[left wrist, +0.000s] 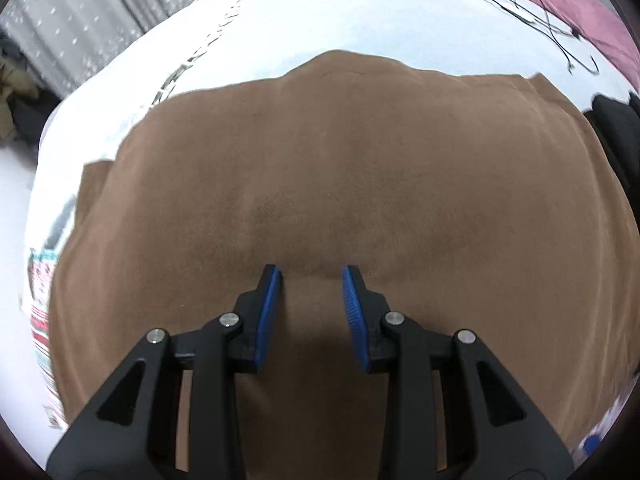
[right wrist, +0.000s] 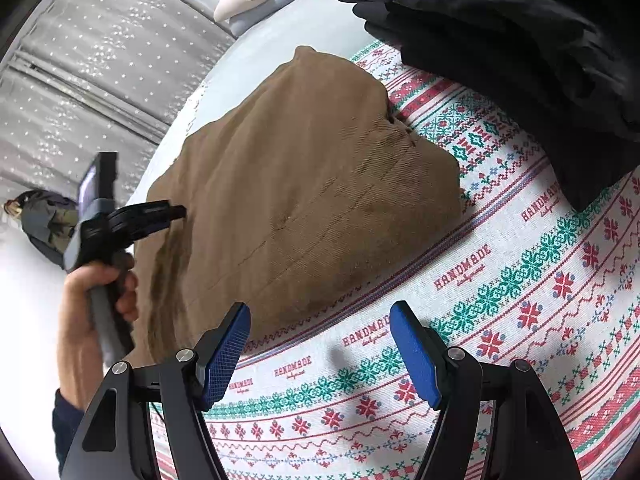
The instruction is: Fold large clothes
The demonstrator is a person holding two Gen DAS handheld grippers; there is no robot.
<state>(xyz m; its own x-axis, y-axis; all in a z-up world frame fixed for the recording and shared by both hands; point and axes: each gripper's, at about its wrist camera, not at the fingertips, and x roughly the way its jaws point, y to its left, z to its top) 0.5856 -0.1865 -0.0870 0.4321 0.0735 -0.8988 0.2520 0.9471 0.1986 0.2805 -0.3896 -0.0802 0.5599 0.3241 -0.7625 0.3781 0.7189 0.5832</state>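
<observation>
A brown corduroy garment lies folded flat on the bed; it also shows in the right wrist view. My left gripper is open, its blue pads just above the brown cloth near its near edge, holding nothing. It shows from outside in the right wrist view, held in a hand at the garment's left side. My right gripper is open and empty, above the patterned cloth by the garment's near corner.
A white cloth with red and green stitched patterns covers the bed under the garment. A pile of black clothes lies at the far right. A black cable and pink bedding lie beyond. A grey curtain hangs behind.
</observation>
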